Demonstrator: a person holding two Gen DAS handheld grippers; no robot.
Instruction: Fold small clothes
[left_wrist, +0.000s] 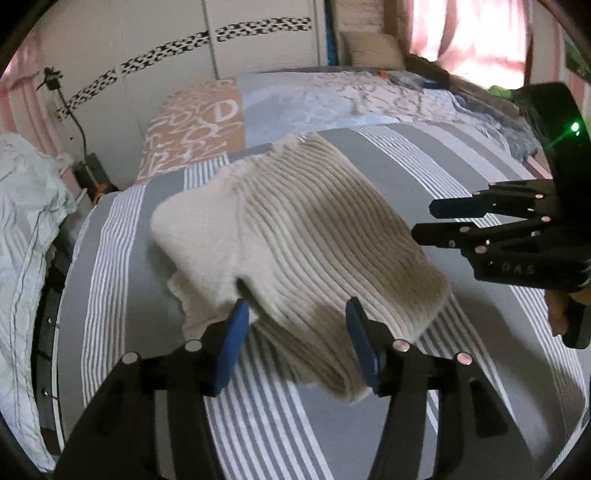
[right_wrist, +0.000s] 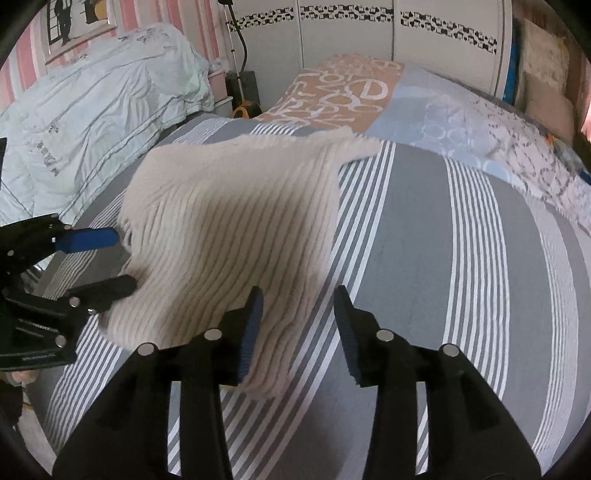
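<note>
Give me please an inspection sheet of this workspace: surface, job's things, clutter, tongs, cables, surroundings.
Surface: bed with grey-and-white striped cover.
Job's things: one cream ribbed knit garment, partly folded, lying on the cover.
Clutter: nothing seen on the striped cover; pale crumpled quilt beside it.
Tongs: left tongs open, blue pads either side of the garment's near edge; right tongs open at its right edge, holding nothing.
Cables: one black cable by the wall.
Surroundings: white wardrobe doors, patterned bedding, pink curtain.
</note>
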